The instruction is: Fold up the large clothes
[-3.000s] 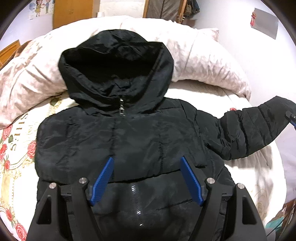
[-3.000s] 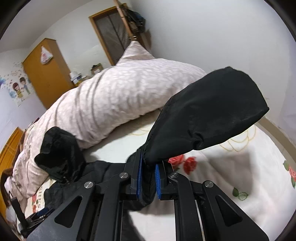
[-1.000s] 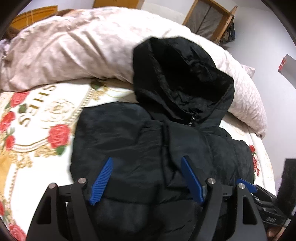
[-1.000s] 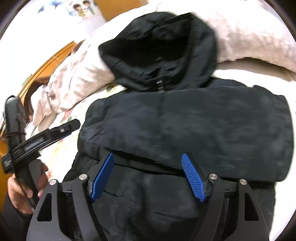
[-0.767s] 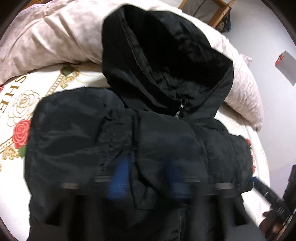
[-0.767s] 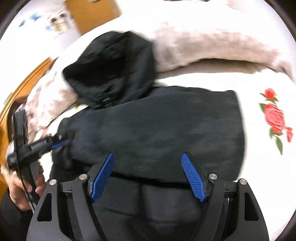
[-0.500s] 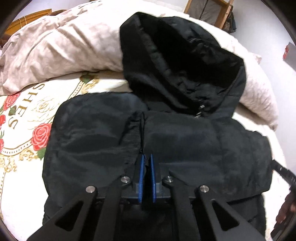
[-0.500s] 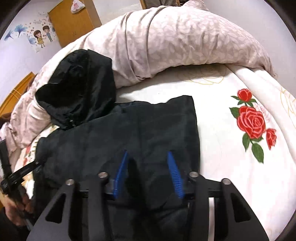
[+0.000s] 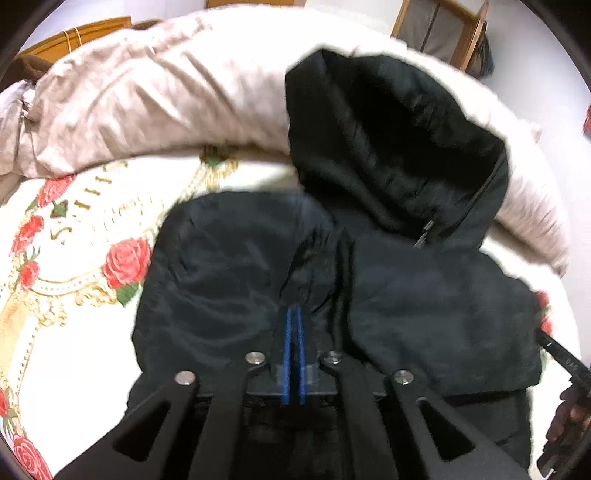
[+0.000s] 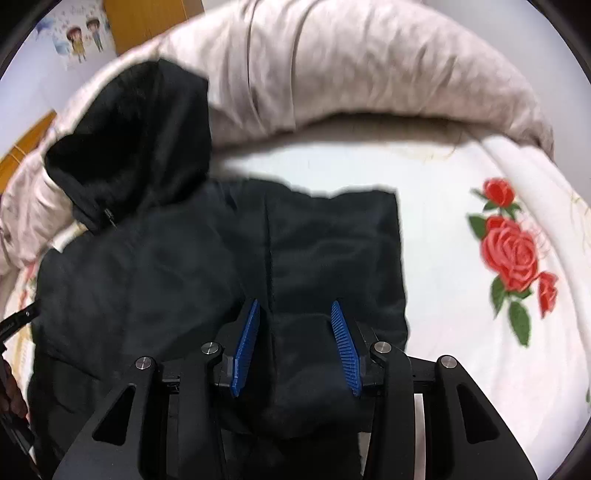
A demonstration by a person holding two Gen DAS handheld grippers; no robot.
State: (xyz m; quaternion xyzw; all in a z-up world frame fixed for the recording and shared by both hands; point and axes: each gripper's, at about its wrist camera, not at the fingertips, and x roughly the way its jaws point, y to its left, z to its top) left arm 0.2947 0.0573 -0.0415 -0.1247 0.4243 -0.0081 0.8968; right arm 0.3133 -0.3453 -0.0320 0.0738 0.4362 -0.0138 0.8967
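Observation:
A black hooded puffer jacket (image 9: pixel 424 314) lies front up on the bed, its hood (image 9: pixel 388 147) resting on the quilt. Both sleeves are folded across the chest. My left gripper (image 9: pixel 293 314) is shut on a pinch of jacket fabric on the jacket's left half, and the cloth puckers at its tips. In the right wrist view the jacket (image 10: pixel 166 277) fills the middle. My right gripper (image 10: pixel 295 306) is shut on a thick puffy fold near the jacket's right edge, its blue pads (image 10: pixel 341 343) pressing both sides. The hem is hidden under the grippers.
A crumpled pink quilt (image 9: pixel 147 92) lies along the head of the bed. The white bedsheet (image 10: pixel 461 166) printed with red roses (image 10: pixel 513 254) shows on both sides of the jacket. A wooden wardrobe (image 10: pixel 147 22) and a door frame (image 9: pixel 436 29) stand behind.
The held-out sleeve now lies folded over the chest. Both grippers went from wide open above the jacket to closed on its fabric. The right one swung towards the jacket's right side.

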